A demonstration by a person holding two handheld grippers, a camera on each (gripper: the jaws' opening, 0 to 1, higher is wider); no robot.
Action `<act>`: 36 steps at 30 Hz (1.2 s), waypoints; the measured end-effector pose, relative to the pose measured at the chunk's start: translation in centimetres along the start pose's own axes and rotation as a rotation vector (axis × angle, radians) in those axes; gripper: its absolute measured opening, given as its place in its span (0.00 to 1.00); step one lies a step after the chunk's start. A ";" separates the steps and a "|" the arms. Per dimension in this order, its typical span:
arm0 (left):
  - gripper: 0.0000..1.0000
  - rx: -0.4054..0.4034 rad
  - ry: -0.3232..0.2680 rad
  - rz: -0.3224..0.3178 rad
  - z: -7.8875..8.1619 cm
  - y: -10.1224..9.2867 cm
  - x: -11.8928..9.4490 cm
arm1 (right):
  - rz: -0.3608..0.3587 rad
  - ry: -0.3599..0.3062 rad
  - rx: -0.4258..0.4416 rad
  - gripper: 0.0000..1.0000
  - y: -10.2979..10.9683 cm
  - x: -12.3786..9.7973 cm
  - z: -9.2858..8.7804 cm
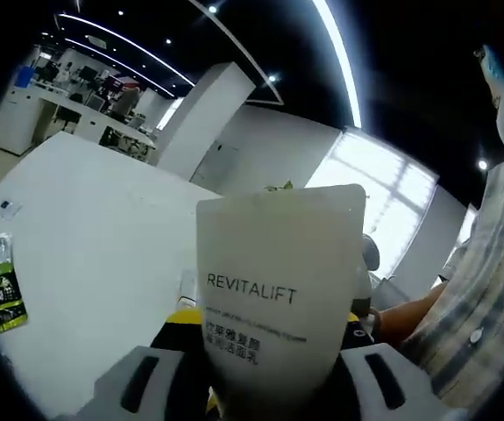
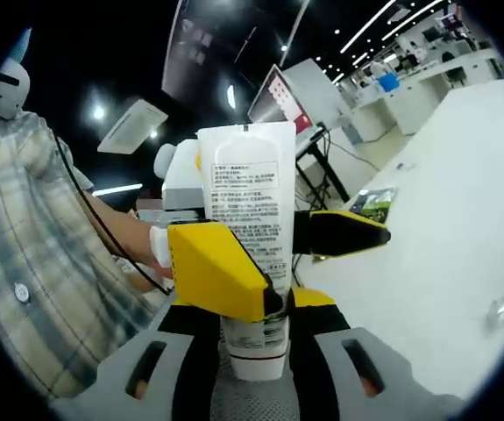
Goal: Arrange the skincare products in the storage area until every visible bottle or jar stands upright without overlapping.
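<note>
Held up off the counter (image 1: 102, 228), a white REVITALIFT tube (image 1: 273, 289) sits clamped between the left gripper (image 1: 269, 386) and the right gripper (image 2: 253, 346), each pair of jaws closed on it. Its long axis runs up both views, flat crimped end toward the top, cap end apparently down between the jaws. I judge this a handover or reorienting step; next, one gripper should release and the other stand the tube upright on the counter, clear of the green sachet (image 1: 2, 285).

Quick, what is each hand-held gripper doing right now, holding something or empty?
Left hand-held gripper: closed on the white REVITALIFT squeeze tube.
Right hand-held gripper: its jaws flank the same tube's cap end; a firm grip cannot be told.
</note>
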State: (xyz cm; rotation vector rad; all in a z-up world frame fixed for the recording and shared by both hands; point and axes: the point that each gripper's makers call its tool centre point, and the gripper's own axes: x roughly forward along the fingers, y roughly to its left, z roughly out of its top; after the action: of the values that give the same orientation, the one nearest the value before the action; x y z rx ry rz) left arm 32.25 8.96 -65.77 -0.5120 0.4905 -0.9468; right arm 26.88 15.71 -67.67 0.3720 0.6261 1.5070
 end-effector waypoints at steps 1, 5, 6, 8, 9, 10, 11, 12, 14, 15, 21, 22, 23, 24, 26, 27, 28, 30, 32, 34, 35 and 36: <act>0.45 0.000 -0.002 -0.001 0.0 0.0 0.0 | 0.000 0.000 -0.001 0.28 0.0 0.0 0.0; 0.46 -0.002 -0.004 -0.018 0.0 -0.4 0.0 | 0.006 0.001 -0.008 0.28 0.2 0.0 0.0; 0.46 -0.008 -0.004 -0.031 0.0 -0.6 0.0 | 0.016 0.000 -0.004 0.28 0.4 0.0 0.0; 0.48 -0.029 0.004 -0.052 -0.1 -0.9 0.1 | 0.025 0.004 -0.010 0.28 0.7 0.1 -0.1; 0.48 -0.035 0.010 -0.057 -0.2 -1.0 0.1 | 0.032 0.008 -0.012 0.28 0.8 0.2 -0.2; 0.49 -0.033 0.018 -0.060 -0.4 -1.0 0.1 | 0.039 0.013 -0.006 0.28 0.9 0.3 -0.3; 0.49 -0.033 0.019 -0.062 -0.4 -1.0 0.0 | 0.048 0.016 -0.001 0.28 1.1 0.4 -0.4; 0.49 -0.036 0.020 -0.069 -0.4 -1.2 0.0 | 0.053 0.016 0.000 0.28 1.2 0.4 -0.4; 0.49 -0.038 0.008 -0.082 -0.2 -1.6 0.0 | 0.069 0.009 0.010 0.28 1.4 0.4 -0.2; 0.49 -0.041 0.002 -0.087 -0.1 -1.7 0.0 | 0.075 0.002 0.018 0.28 1.5 0.3 -0.2; 0.47 -0.048 -0.002 -0.092 0.0 -1.9 -0.1 | 0.078 0.001 0.034 0.28 1.7 0.3 -0.2; 0.47 -0.048 -0.004 -0.089 0.0 -1.8 -0.1 | 0.079 -0.001 0.041 0.28 1.6 0.3 -0.2; 0.47 -0.044 -0.007 -0.077 0.1 -1.6 -0.2 | 0.082 0.000 0.053 0.28 1.6 0.4 -0.3; 0.46 -0.041 -0.009 -0.071 0.1 -1.5 -0.2 | 0.083 -0.001 0.058 0.28 1.5 0.5 -0.3; 0.46 -0.040 -0.013 -0.070 0.2 -1.5 -0.3 | 0.086 -0.004 0.061 0.28 1.5 0.6 -0.2; 0.46 -0.030 -0.021 -0.071 0.3 -1.5 -0.3 | 0.085 -0.006 0.055 0.28 1.6 0.6 -0.1; 0.46 -0.028 -0.018 -0.077 0.3 -1.6 -0.3 | 0.084 -0.006 0.047 0.28 1.6 0.6 -0.1; 0.46 -0.032 -0.018 -0.073 0.3 -1.5 -0.2 | 0.083 -0.002 0.053 0.28 1.5 0.5 -0.1; 0.45 -0.026 -0.016 -0.068 0.2 -1.5 -0.2 | 0.073 0.003 0.044 0.28 1.4 0.5 -0.2; 0.45 -0.026 -0.015 -0.071 0.2 -1.5 -0.1 | 0.071 0.004 0.043 0.28 1.4 0.4 -0.2; 0.45 -0.023 -0.017 -0.071 0.2 -1.6 -0.1 | 0.070 0.004 0.042 0.28 1.4 0.4 -0.2; 0.45 -0.020 -0.018 -0.070 0.2 -1.5 -0.1 | 0.069 0.004 0.039 0.28 1.4 0.4 -0.2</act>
State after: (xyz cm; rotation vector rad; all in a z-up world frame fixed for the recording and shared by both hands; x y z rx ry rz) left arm 31.36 8.32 -64.64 -0.5588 0.4686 -1.0036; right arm 25.65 16.11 -67.02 0.4242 0.6518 1.5631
